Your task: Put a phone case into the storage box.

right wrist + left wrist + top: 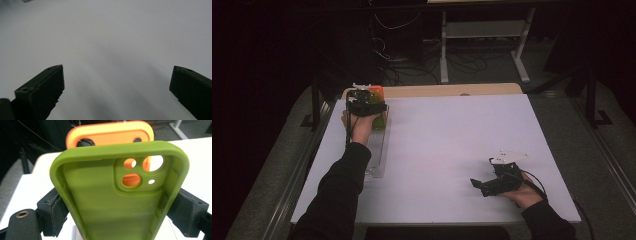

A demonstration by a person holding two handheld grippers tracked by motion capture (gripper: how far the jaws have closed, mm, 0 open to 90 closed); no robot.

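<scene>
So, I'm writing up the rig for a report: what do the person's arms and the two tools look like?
Both forearms wear long black sleeves. Each hand holds a black two-jaw tool. The right tool carries a pale three-cornered plate on top and trails a thin black cable. Its jaws are blocky, matt black wedges. The left tool has rough black pads and a brass-coloured screw insert.

The table (452, 145) is seen from above its near edge, looking forward and down. The left gripper view is taken very close to a green phone case (117, 192) at the far left corner. The right gripper view is pointed down at the bare tabletop (112, 37) near the right edge, also seen from above.
</scene>
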